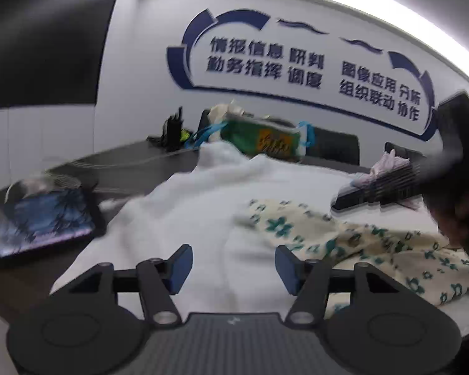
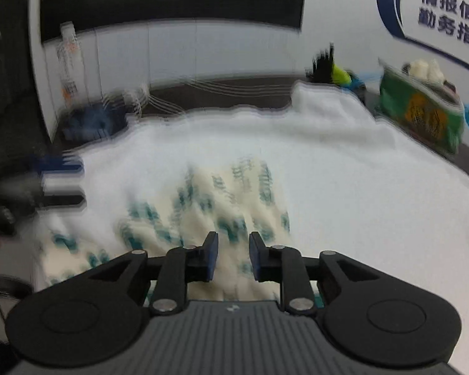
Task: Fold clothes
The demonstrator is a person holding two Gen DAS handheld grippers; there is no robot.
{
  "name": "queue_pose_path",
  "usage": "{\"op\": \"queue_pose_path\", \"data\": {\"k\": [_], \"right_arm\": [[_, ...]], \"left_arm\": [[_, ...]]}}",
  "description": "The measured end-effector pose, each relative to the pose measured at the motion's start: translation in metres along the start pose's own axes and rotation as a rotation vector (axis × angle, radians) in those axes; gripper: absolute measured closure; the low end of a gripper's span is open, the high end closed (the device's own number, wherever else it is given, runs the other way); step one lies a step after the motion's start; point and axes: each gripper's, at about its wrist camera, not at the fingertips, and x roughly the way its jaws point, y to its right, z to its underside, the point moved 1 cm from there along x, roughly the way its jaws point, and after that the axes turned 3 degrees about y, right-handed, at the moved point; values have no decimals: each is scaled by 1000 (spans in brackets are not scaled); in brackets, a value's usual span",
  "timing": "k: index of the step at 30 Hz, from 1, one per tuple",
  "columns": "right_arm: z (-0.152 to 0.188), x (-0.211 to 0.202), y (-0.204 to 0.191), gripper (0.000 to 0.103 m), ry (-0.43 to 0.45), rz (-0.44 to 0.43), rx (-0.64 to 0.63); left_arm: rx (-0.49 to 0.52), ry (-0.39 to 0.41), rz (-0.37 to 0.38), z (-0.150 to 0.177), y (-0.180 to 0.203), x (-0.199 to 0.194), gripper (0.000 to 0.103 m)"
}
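The left gripper point(image 1: 233, 268) hangs with its blue pads spread wide and nothing between them, only the white cloth point(image 1: 184, 206) that covers the table showing through the gap. The task's thing, a cream garment printed with green flowers point(image 1: 353, 240), lies on that cloth at about three o'clock from the left gripper, stretching from the middle of the left wrist view out to its right edge, clear of both pads. In the right wrist view the same garment point(image 2: 203, 206) lies crumpled at twelve o'clock, straight ahead of the right gripper point(image 2: 233, 256) and running under it toward the lower left. The right gripper's pads stand partly apart with a narrow gap; the fabric seen in that gap looks to lie below the pads rather than pinched, though motion blur makes this hard to be sure of. At nine o'clock in the right wrist view the left gripper's fingers point(image 2: 62, 182) reach in over the cloth's edge. A tablet point(image 1: 43, 218) sits at ten o'clock from the left gripper on the dark table point(image 1: 134, 159), and a green bag point(image 1: 265, 140) stands at twelve o'clock beyond the cloth
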Motion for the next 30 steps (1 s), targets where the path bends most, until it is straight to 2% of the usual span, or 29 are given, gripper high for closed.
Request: {"op": "queue_pose_path", "data": {"k": [2,4,7,10,11,12,13,14,15,17,18,20,24,28,30], "right_arm": [[-15,2,5,54,36,24,5],[-26,18,12,49,22,27,37],[-35,52,22,46,-41,-7,73],[-35,84,27,47,-117,-12,112],[-32,95,27,52,-144,-24,118],[-28,102,25,62,-160,-38,119],[-24,104,20,88,-162,-43,111],[-22,99,13,96,-148,-43,78],[-22,91,4,96,-125,-54,40],[-22,70,-13,96,-79,-88,-42],[-21,59,-21,96,-61,-98,-83],[-16,42,-35,96,-49,-110,-147],[-7,30,-47,96,-64,-114,-184],[-3,34,-43,94,-73,-114,-163],[-3,37,-41,90,-75,-127,-151]], "left_arm": [[-27,-18,29,2,-6,-4,45],[-52,-41,75,1,-10,-8,42],[-67,-55,150,2,-9,-14,39],[-60,-57,187,4,-5,-18,36],[-55,-61,192,4,-3,-18,36],[-47,-68,191,5,-2,-18,36],[-40,-74,189,7,0,-17,38],[-33,-81,188,8,2,-16,39],[-26,-88,187,9,3,-16,41],[-23,-95,186,11,5,-12,63],[-24,-98,186,12,5,-11,69],[-10,-105,183,15,7,-4,88],[37,-86,161,15,14,5,97],[24,-89,135,12,17,13,98],[-10,-91,130,11,13,13,98]]}}
